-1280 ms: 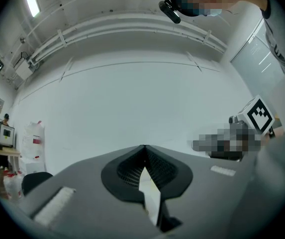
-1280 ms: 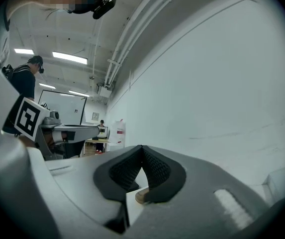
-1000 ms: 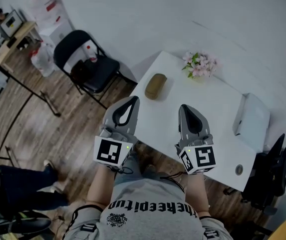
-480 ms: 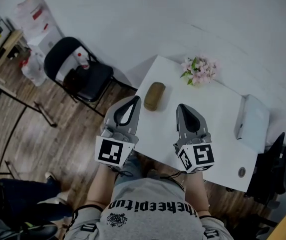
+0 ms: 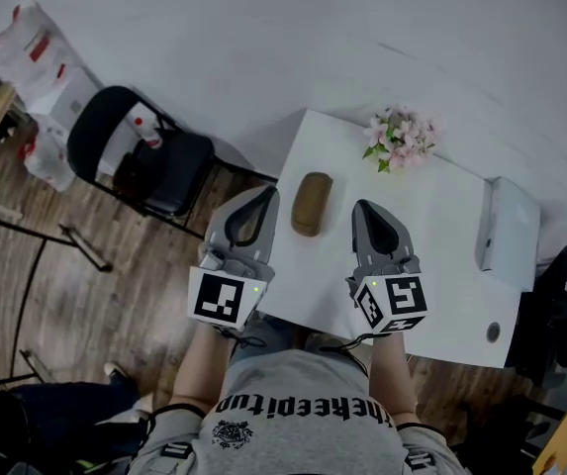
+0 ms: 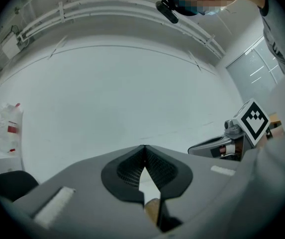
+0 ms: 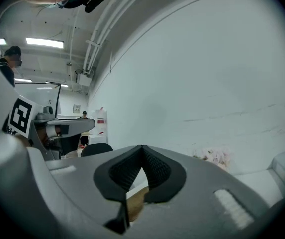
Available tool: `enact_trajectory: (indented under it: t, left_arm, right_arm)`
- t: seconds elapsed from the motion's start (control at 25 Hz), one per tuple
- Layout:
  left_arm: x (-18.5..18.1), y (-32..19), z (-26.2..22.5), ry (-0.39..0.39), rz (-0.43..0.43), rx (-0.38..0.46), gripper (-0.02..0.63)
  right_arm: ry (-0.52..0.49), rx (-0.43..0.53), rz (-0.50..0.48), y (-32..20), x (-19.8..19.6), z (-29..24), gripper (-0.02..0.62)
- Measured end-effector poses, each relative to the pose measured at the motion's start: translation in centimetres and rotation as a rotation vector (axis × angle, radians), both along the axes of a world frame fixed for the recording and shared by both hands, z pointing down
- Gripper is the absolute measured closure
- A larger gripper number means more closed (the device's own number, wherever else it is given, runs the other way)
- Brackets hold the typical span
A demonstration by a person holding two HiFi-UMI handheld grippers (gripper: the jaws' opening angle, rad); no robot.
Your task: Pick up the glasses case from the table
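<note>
An olive-brown glasses case lies near the left edge of the white table. My left gripper hovers just left of the case, over the table's edge, with its jaws shut and empty. My right gripper is over the table just right of the case, also shut and empty. The case sits between the two tips, touching neither. The left gripper view shows a sliver of the case below its closed tips. The same goes for the case in the right gripper view.
A pink flower bunch stands at the table's far edge. A white box lies at the right end, with a small round object near the front right corner. A black chair stands on the wooden floor to the left.
Both grippers have moved forward over the table's near left part. The case, formerly ahead of their tips, now lies between them. Both jaws stayed shut.
</note>
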State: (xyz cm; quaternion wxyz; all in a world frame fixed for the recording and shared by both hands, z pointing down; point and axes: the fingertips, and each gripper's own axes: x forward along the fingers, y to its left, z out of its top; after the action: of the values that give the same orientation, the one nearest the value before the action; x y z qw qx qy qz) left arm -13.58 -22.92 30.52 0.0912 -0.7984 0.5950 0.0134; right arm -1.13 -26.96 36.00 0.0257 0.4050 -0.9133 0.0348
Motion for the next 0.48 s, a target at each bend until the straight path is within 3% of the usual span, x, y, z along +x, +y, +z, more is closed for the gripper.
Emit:
enact_trajectory:
  t: [0.48]
  left_arm:
    - [-1.9,-5.4,2.7,0.025,0.128,-0.069,0.586]
  right_arm:
    - [0.012,-0.226,0.117,-3.8,-1.8,6.2,0.592]
